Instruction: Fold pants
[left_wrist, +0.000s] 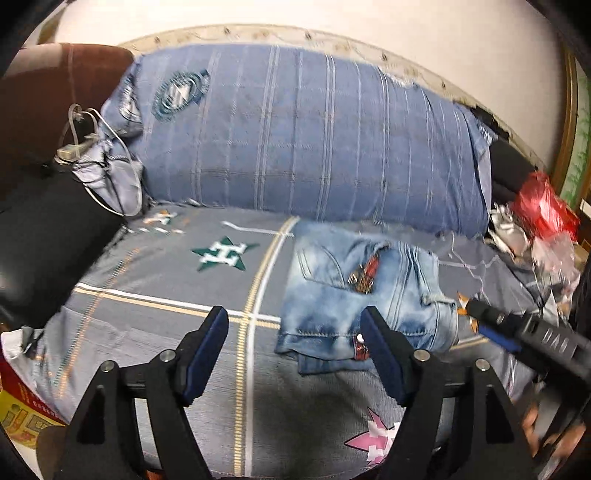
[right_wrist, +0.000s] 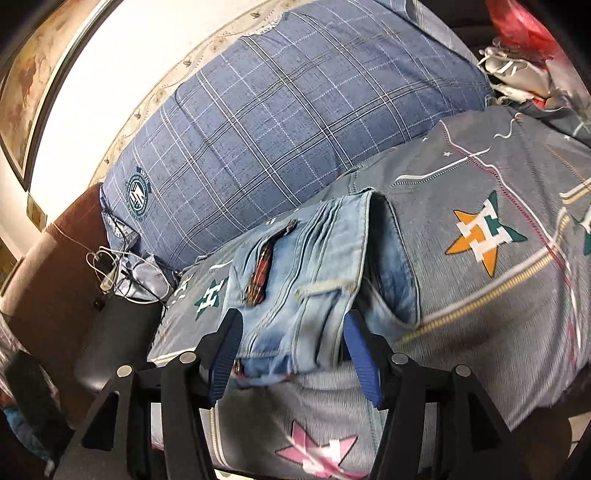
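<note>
Light blue jeans (left_wrist: 365, 291) lie folded into a compact bundle on the grey bedsheet (left_wrist: 166, 280), with a red patterned belt showing at the pocket. My left gripper (left_wrist: 295, 325) is open and empty, just in front of and left of the bundle. My right gripper (right_wrist: 291, 328) is open, its fingers on either side of the bundle's near edge (right_wrist: 295, 295), not closed on it. The right gripper also shows in the left wrist view (left_wrist: 466, 308) at the jeans' right side.
A large blue plaid pillow (left_wrist: 306, 133) lies behind the jeans against the wall. White cables and a charger (left_wrist: 85, 144) sit at the left by a brown headboard (left_wrist: 44, 96). Red and silver bags (left_wrist: 539, 218) pile at the right. A yellow box (left_wrist: 22, 417) sits at the lower left.
</note>
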